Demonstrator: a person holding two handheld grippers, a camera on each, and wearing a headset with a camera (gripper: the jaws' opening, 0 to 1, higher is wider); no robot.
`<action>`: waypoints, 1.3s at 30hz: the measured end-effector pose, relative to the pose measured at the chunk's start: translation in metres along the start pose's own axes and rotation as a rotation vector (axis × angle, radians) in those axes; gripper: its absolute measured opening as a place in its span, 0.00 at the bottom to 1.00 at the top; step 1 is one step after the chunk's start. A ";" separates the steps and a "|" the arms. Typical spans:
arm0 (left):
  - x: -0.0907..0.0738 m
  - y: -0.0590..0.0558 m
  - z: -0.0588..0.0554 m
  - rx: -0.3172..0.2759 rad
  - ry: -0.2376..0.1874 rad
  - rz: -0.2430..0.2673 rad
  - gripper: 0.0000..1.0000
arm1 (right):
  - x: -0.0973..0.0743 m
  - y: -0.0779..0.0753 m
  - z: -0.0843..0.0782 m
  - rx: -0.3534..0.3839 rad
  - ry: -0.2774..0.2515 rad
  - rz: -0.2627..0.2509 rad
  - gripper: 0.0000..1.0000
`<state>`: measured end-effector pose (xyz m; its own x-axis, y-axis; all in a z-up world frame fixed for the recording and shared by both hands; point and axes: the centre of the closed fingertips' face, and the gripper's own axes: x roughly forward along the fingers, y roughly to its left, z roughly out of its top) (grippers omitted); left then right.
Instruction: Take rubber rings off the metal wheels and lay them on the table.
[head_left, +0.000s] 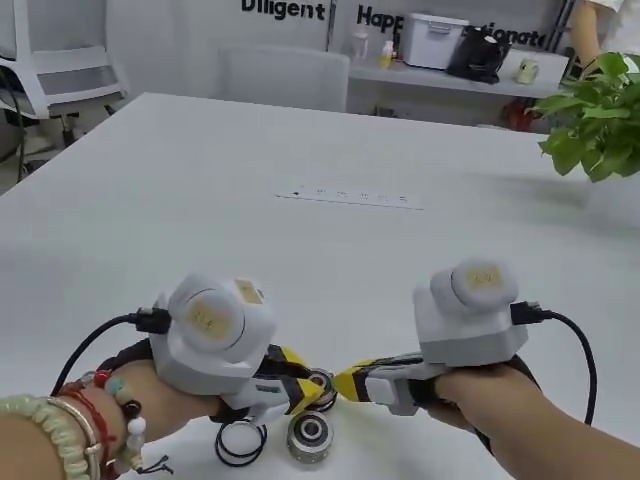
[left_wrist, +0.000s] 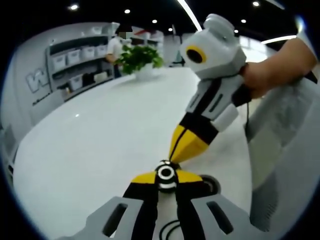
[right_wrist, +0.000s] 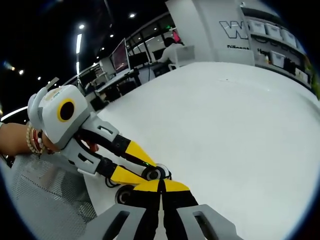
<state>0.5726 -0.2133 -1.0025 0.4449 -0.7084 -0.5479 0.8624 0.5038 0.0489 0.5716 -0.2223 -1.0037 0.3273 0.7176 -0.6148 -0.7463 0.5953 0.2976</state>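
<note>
A small metal wheel (head_left: 322, 381) with a dark rubber ring on it is held just above the white table (head_left: 300, 150), and my left gripper (head_left: 316, 387) is shut on it. In the left gripper view the wheel (left_wrist: 166, 172) sits between the yellow tips of the left gripper (left_wrist: 166, 177). My right gripper (head_left: 346, 383) comes in from the right with its jaws shut. Its tip (left_wrist: 171, 159) touches the wheel's rim; I cannot tell if it pinches the ring. A second wheel (head_left: 309, 436) and loose black rubber rings (head_left: 240, 441) lie on the table below.
A thin white strip (head_left: 350, 197) lies mid-table. A potted plant (head_left: 595, 115) stands at the far right edge. A chair (head_left: 285, 75) and a shelf with a box (head_left: 432, 40) are beyond the table. Cables trail from both grippers.
</note>
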 end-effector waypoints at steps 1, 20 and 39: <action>0.000 0.000 0.000 0.000 0.000 0.000 0.12 | 0.000 0.001 0.000 -0.003 0.000 0.001 0.00; 0.000 0.000 0.000 0.002 -0.007 -0.001 0.12 | 0.002 0.004 0.002 -0.032 -0.001 0.010 0.00; 0.000 -0.001 0.000 0.004 -0.014 0.006 0.13 | 0.005 0.014 0.011 -0.066 -0.036 0.040 0.00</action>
<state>0.5720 -0.2136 -1.0024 0.4534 -0.7121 -0.5361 0.8606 0.5063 0.0554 0.5687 -0.2068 -0.9946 0.3156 0.7536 -0.5766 -0.7954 0.5414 0.2723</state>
